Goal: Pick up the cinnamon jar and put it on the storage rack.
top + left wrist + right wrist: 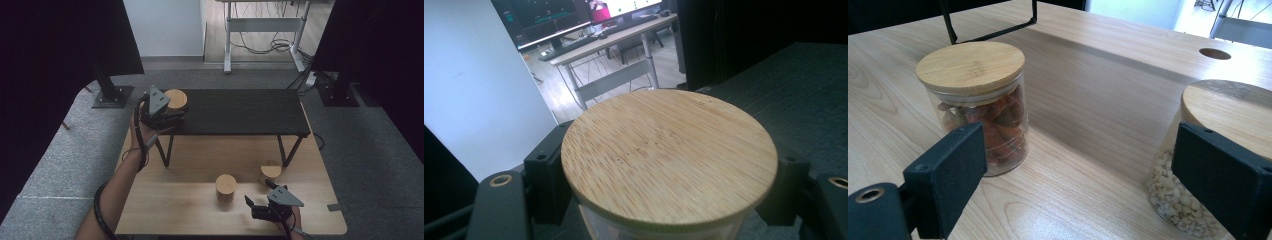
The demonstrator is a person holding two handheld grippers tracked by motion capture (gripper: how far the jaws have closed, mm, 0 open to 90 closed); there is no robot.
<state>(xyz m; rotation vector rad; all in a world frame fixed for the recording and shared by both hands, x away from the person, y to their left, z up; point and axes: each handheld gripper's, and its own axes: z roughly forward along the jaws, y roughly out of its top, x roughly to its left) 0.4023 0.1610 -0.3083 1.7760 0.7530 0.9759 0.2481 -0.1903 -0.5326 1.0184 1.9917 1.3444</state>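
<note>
Gripping one bamboo-lidded glass jar (176, 99) at the black shelf's (240, 112) left end: left claw (167, 117), jaws clamped on its sides | right claw (260, 197) spread wide, holding nothing, on the table (185, 165) below the shelf | jars counted: three; dried-fruit jar (975, 102) and white-bean jar (1208, 150) before the shelf

A light wooden table (180, 210) is taking up the lower middle of the high view, with a flat black rectangular shelf on thin metal legs (240, 112) standing across its far half. Grey carpet (65, 150) is spreading around both. Black curtains (50, 50) are hanging at the upper left and upper right. A white-framed desk (265, 25) is standing at the top centre, with tangled dark cables (265, 47) lying beneath it.
</note>
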